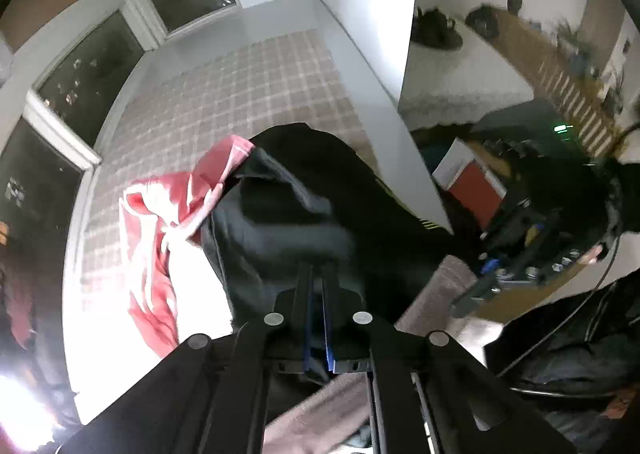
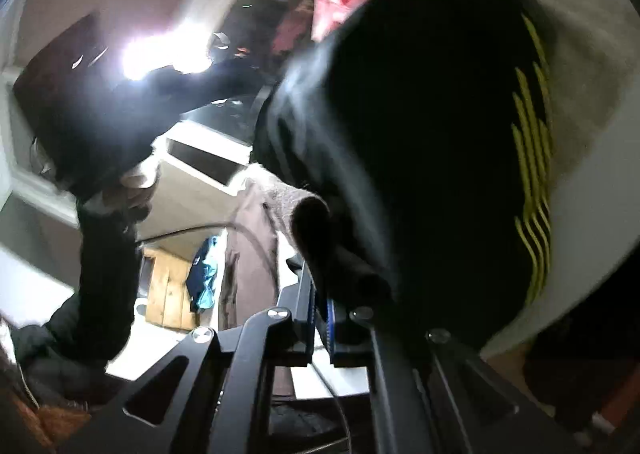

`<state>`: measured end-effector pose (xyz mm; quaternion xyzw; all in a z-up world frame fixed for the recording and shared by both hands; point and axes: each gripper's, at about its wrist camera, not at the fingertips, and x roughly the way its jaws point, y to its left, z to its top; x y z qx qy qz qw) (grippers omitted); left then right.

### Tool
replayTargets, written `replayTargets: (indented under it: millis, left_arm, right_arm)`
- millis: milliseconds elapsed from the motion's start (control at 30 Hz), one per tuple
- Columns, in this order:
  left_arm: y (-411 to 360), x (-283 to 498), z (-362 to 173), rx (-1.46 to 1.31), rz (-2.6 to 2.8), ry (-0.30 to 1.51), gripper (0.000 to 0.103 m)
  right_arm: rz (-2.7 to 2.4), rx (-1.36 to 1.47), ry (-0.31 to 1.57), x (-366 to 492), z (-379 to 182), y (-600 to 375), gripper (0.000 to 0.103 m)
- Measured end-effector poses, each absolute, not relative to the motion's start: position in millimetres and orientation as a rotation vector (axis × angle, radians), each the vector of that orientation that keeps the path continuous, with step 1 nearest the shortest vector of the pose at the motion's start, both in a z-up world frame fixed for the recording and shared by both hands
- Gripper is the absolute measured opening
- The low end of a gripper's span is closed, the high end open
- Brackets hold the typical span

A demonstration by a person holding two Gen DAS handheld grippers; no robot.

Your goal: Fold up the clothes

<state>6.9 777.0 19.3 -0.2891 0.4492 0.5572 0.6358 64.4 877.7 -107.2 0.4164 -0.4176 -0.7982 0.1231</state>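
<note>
Between both clamped grippers, L point(image 1: 318, 274) & R point(image 2: 322, 294), hangs black garment point(image 1: 304, 190), pinched w/ each.

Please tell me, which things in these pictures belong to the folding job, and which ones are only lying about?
Job: black garment with yellow stripes, clamped by left gripper and right gripper; pink-and-white cloth; checked bed cover.

Lying about: red-and-white box; blue cloth on wooden furniture.
</note>
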Motion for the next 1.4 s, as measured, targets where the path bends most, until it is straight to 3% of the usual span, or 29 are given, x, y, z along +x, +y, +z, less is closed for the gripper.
replayTargets:
  millis: [100, 200, 233, 333, 400, 533, 633, 700, 733, 767, 800, 1000, 1200, 1367, 1400]
  left_arm:
    - [747, 0, 19, -0.654, 1.337, 1.017, 0.006]
    - [705, 3, 14, -0.677, 1.425, 0.957, 0.010]
    - [702, 12, 5, -0.697, 1.438, 0.911, 0.013]
    - [695, 40, -20, -0.755, 1.473, 0.773, 0.026]
    - [691, 59, -37, -0.792, 1.494, 0.680, 0.027]
    - [690, 89, -68, -0.852, 1.547, 0.508, 0.045]
    - [700, 91, -79, -0.877, 1.607, 0.412, 0.046]
    - [697, 84, -81, -0.893, 1.634, 0.347, 0.043]
    - [696, 81, -83, -0.901, 1.647, 0.314, 0.034]
    - [695, 78, -84, -0.909, 1.659, 0.281, 0.014]
    - [694, 74, -85, -0.917, 1.672, 0.248, 0.011]
    - [660, 64, -74, -0.935, 1.705, 0.053, 0.007]
    - [627, 62, -66, -0.950, 1.757, -0.031, 0.007]
    - [630, 62, -66, -0.938, 1.751, -0.051, 0.007]
    - [629, 64, -64, -0.927, 1.749, -0.055, 0.007]
  right_arm:
    - [-2.401, 1.266, -1.089, 72, -85, 880, 0.015]
    - [-2.481, 1.215, -0.990, 82, -54, 887, 0.039]
    - [-2.502, 1.197, -0.956, 82, -45, 888, 0.042]
    - [-2.508, 1.145, -0.858, 77, -22, 889, 0.042]
    - [-2.502, 1.159, -0.786, 68, -17, 886, 0.042]
    - [-2.459, 1.219, -0.675, 47, -15, 879, 0.042]
    - [-2.430, 1.239, -0.572, 17, -6, 869, 0.042]
    - [-2.409, 1.246, -0.477, -9, 7, 861, 0.042]
    - [-2.382, 1.251, -0.442, -24, 13, 857, 0.042]
    - [-2.354, 1.253, -0.415, -40, 17, 852, 0.042]
    - [-2.329, 1.254, -0.375, -57, 20, 843, 0.042]
    - [-2.145, 1.292, -0.037, -171, 13, 753, 0.048]
    - [-1.974, 1.489, 0.184, -277, -61, 649, 0.050]
    - [-1.948, 1.666, 0.486, -320, -131, 596, 0.050]
    - [-1.946, 1.700, 0.490, -324, -139, 598, 0.045]
